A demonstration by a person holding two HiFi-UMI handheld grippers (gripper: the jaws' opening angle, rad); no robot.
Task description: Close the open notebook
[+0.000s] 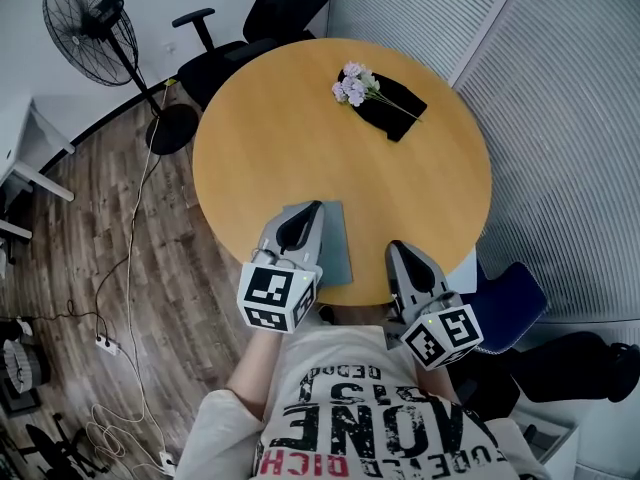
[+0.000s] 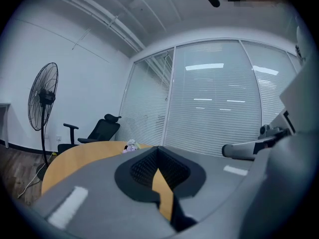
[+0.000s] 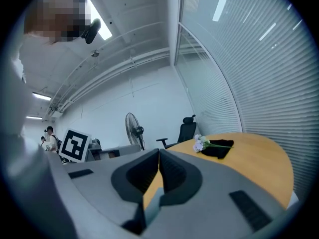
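A grey-blue notebook (image 1: pixel 336 246) lies flat with its cover down at the near edge of the round wooden table (image 1: pixel 420 188). My left gripper (image 1: pixel 314 206) hovers over the notebook's left part, jaws pressed together with nothing between them. In the left gripper view the left gripper (image 2: pixel 158 148) points level across the table toward the blinds. To the right of the notebook, my right gripper (image 1: pixel 393 246) sits at the table's near rim, also shut and empty. Past the closed right gripper (image 3: pixel 159 151), the right gripper view shows a sliver of the notebook (image 3: pixel 149 203).
At the far side of the table, pale flowers (image 1: pixel 355 85) rest on a black cloth (image 1: pixel 395 105). A black office chair (image 1: pixel 275 8) and a standing fan (image 1: pixel 90 28) are beyond the table. A blue chair (image 1: pixel 512 306) is at right, and cables (image 1: pixel 110 343) run over the wood floor.
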